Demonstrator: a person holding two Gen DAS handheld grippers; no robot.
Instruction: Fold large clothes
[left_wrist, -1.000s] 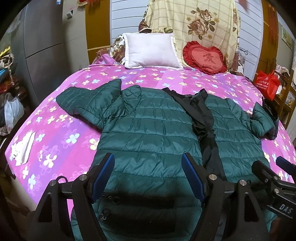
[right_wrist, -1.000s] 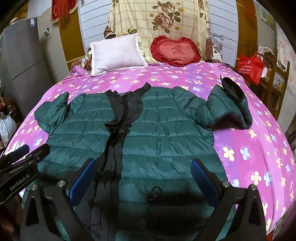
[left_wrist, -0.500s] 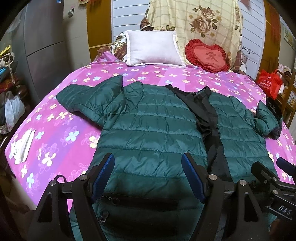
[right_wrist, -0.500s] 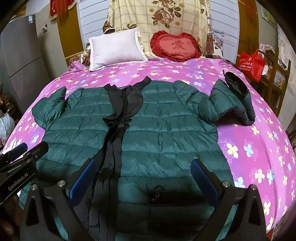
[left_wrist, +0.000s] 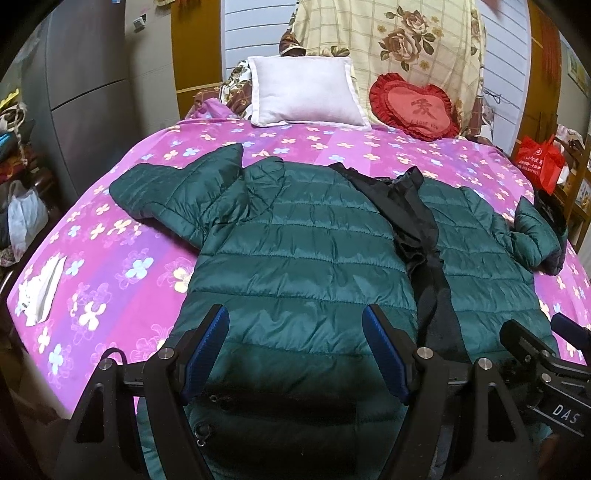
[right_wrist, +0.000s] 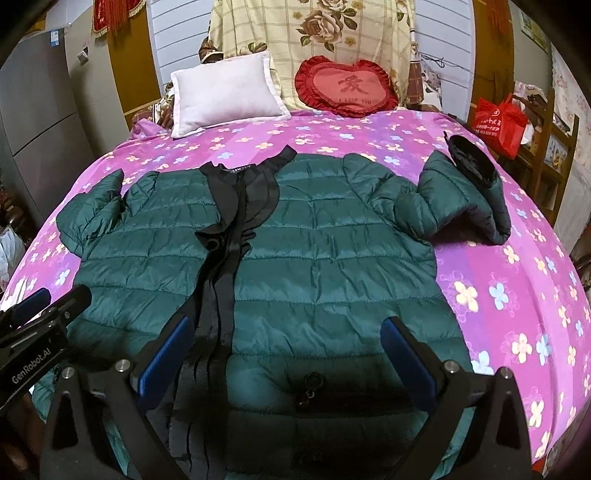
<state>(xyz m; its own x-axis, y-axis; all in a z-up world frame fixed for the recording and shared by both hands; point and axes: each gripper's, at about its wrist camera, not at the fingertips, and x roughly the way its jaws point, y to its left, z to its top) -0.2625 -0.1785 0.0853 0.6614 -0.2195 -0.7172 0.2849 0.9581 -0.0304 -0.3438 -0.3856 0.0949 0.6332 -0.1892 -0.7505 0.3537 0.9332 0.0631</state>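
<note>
A dark green quilted jacket (left_wrist: 295, 251) (right_wrist: 325, 258) lies spread flat, front up, on the pink flowered bed, its black lining showing along the open front. One sleeve (left_wrist: 173, 188) stretches out left; the other sleeve (right_wrist: 465, 199) is bent on the right. My left gripper (left_wrist: 295, 328) hovers open over the jacket's left lower half with nothing between its blue pads. My right gripper (right_wrist: 288, 336) hangs open above the right lower half, also empty. Each view shows the other gripper's body at its edge.
A white pillow (left_wrist: 306, 92) and a red heart cushion (left_wrist: 413, 107) lean at the head of the bed. A white paper (left_wrist: 40, 291) lies near the bed's left edge. A red bag (right_wrist: 498, 122) sits on furniture at right. Grey cabinet (left_wrist: 85, 96) stands left.
Both views have shifted slightly, with the jacket sitting a little lower in frame than a second ago. The jacket itself has not moved and both grippers stay open.
</note>
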